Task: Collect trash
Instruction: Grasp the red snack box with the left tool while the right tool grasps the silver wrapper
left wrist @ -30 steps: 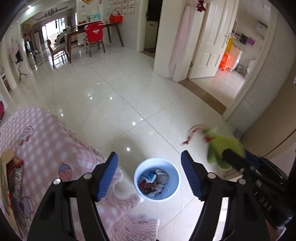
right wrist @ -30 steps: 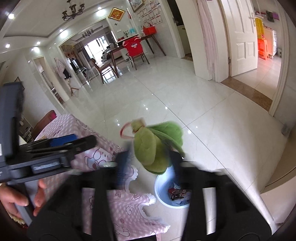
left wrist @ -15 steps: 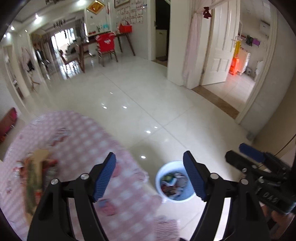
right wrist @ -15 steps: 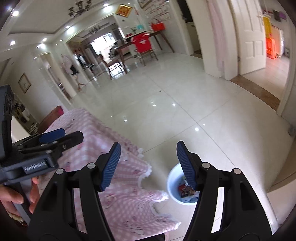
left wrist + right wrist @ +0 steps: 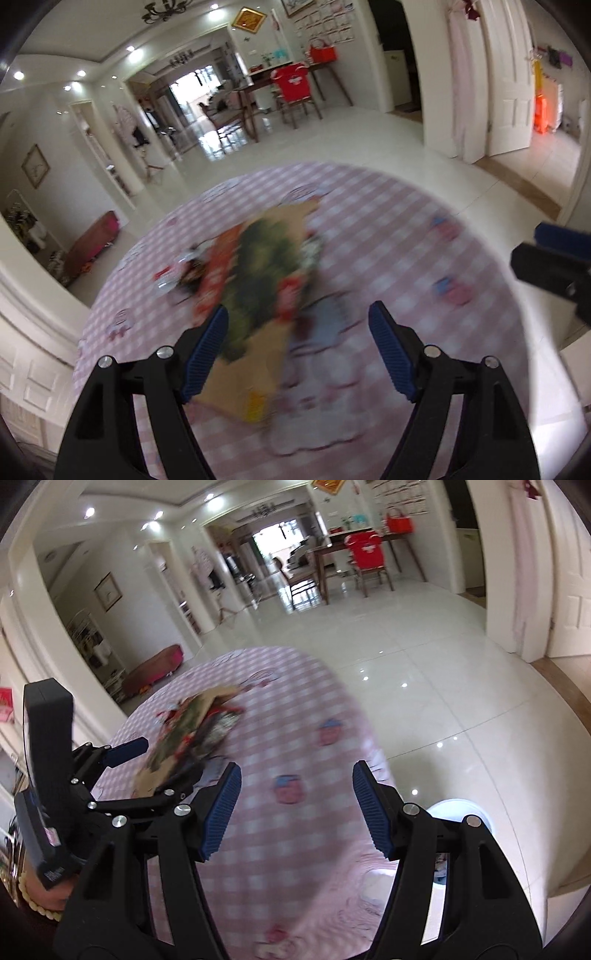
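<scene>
A blurred heap of trash (image 5: 258,280), brown paper with green and red wrappers, lies on the round table with the pink checked cloth (image 5: 406,240). My left gripper (image 5: 299,343) hovers open over the near edge of that heap, nothing between its blue pads. My right gripper (image 5: 295,805) is open and empty over the cloth, to the right of the heap (image 5: 192,731). The white-blue bin (image 5: 461,812) stands on the floor at the table's right, mostly hidden by the right finger and the cloth. Each gripper shows in the other's view: right gripper (image 5: 554,258), left gripper (image 5: 122,753).
Glossy white floor tiles (image 5: 424,672) spread beyond the table. A dining table with a red-covered chair (image 5: 291,88) stands far back. White doors (image 5: 509,92) are at the right, and a low pink bench (image 5: 155,668) sits by the left wall.
Both grippers swung left from over the bin to over the table. The green piece at the right gripper's jaws a second ago is gone from view. The trash heap now fills the left view.
</scene>
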Action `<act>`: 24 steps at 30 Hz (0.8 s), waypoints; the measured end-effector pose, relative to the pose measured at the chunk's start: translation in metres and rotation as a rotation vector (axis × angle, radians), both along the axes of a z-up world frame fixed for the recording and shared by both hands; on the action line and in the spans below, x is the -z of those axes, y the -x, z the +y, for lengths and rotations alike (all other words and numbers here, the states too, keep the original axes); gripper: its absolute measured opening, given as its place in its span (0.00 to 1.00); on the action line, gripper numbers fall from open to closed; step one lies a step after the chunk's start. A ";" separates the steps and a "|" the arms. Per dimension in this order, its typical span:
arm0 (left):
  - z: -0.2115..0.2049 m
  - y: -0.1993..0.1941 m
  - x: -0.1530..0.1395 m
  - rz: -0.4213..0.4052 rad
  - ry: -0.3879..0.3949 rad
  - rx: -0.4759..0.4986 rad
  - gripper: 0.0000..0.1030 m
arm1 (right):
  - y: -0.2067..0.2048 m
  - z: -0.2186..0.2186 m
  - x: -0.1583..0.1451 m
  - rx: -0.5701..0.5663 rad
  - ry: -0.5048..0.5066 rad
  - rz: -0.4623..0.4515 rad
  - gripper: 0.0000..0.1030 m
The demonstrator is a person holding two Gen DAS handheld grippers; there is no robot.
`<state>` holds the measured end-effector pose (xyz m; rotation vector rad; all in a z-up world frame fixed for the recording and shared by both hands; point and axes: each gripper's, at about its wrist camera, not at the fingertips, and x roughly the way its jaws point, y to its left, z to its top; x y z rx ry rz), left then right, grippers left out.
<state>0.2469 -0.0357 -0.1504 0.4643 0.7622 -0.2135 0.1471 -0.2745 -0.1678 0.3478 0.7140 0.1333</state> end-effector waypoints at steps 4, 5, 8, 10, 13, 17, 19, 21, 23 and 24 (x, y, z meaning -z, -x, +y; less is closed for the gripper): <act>0.014 0.000 0.008 0.005 -0.041 -0.024 0.75 | -0.012 0.023 0.003 -0.028 0.005 0.020 0.60; 0.018 -0.001 0.010 0.009 -0.045 -0.027 0.75 | -0.015 0.027 0.004 -0.032 0.002 0.025 0.60; 0.025 -0.001 0.014 0.032 -0.022 -0.040 0.70 | -0.022 0.036 0.006 -0.042 -0.004 0.040 0.60; 0.039 -0.006 0.011 0.071 0.058 -0.044 0.54 | -0.027 0.043 0.008 -0.051 -0.003 0.048 0.60; 0.061 -0.006 0.000 0.062 0.163 -0.046 0.26 | -0.033 0.051 0.009 -0.063 -0.005 0.059 0.60; 0.088 -0.005 -0.022 0.032 0.301 -0.061 0.13 | -0.048 0.066 0.012 -0.088 -0.019 0.076 0.60; 0.102 -0.004 -0.032 0.007 0.356 -0.072 0.10 | -0.056 0.073 0.014 -0.096 -0.029 0.086 0.60; 0.116 -0.005 -0.040 -0.013 0.426 -0.093 0.04 | -0.068 0.082 0.017 -0.102 -0.034 0.100 0.60; 0.126 -0.008 -0.045 -0.029 0.460 -0.117 0.03 | -0.081 0.091 0.019 -0.108 -0.034 0.116 0.60; 0.133 -0.009 -0.047 -0.032 0.491 -0.125 0.03 | -0.086 0.095 0.020 -0.109 -0.031 0.120 0.60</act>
